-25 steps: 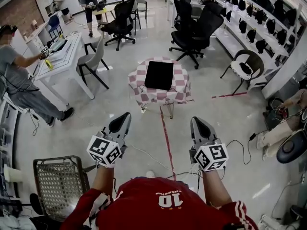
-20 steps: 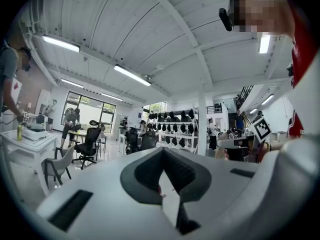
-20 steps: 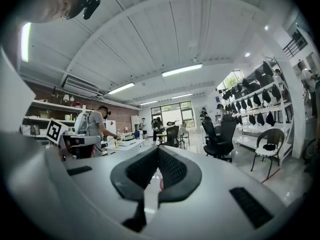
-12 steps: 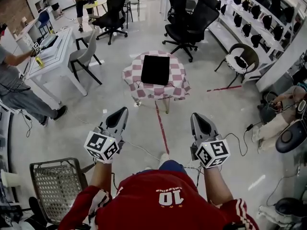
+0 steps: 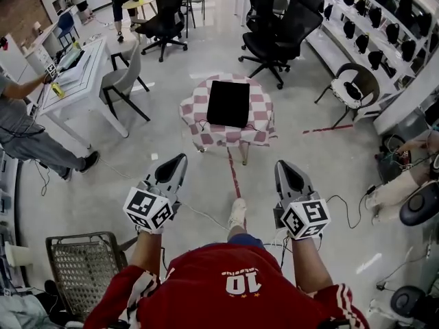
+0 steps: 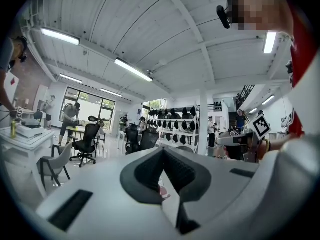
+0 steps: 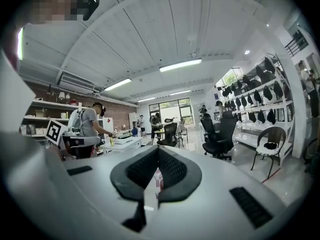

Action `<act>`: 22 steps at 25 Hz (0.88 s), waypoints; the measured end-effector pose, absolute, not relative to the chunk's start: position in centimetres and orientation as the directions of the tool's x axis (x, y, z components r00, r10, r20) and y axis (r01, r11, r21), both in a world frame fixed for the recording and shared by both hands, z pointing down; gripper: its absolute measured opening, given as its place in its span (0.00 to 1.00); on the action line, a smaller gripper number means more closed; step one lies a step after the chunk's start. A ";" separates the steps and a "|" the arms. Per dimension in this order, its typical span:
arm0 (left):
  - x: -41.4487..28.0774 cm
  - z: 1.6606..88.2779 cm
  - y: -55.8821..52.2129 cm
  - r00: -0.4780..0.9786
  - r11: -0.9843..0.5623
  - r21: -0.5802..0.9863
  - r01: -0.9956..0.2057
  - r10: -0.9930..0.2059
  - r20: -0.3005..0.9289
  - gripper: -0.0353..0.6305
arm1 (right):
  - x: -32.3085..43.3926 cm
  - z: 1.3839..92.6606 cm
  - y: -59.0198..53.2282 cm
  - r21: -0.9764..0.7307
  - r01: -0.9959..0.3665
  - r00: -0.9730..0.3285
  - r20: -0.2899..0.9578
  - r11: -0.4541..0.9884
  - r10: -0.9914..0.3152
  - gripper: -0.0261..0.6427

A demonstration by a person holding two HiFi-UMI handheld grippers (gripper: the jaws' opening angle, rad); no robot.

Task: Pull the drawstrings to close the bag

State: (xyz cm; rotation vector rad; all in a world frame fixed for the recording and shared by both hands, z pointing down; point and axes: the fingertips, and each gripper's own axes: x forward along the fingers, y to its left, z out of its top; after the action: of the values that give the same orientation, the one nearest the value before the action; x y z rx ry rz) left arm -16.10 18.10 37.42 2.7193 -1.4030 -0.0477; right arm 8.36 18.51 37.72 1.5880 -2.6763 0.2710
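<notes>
So I've stepped closer to the checkered table [image 5: 194, 112] with the black bag [image 5: 228, 103], left gripper [image 5: 173, 164] and right gripper [image 5: 285, 171] both closed and empty, no pulling yet

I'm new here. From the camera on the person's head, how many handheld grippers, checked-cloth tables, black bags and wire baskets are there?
Grey handheld grippers with marker cubes: 2, the left gripper and the right gripper
Table under a red-and-white checked cloth: 1
Flat black bag on that table: 1
Metal mesh basket on the floor: 1
Total: 5
</notes>
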 end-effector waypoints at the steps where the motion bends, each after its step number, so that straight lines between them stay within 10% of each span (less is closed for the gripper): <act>1: -16.0 37.6 17.4 0.577 -0.574 0.084 -0.814 -0.816 0.013 0.06 | 8.4 38.0 17.6 -0.144 -0.869 -0.489 0.104 0.473 -0.866 0.06; 22: -9.8 38.0 -2.9 0.505 -0.505 0.021 -0.863 -0.860 0.078 0.06 | 12.9 38.4 -5.5 -0.151 -0.788 -0.611 0.071 0.597 -0.789 0.06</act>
State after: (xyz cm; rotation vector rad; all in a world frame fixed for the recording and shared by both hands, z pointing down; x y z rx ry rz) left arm -9.77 -2.88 38.00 2.6757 -1.5325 0.0885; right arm 12.94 -5.46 38.42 1.3875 -2.8099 0.2641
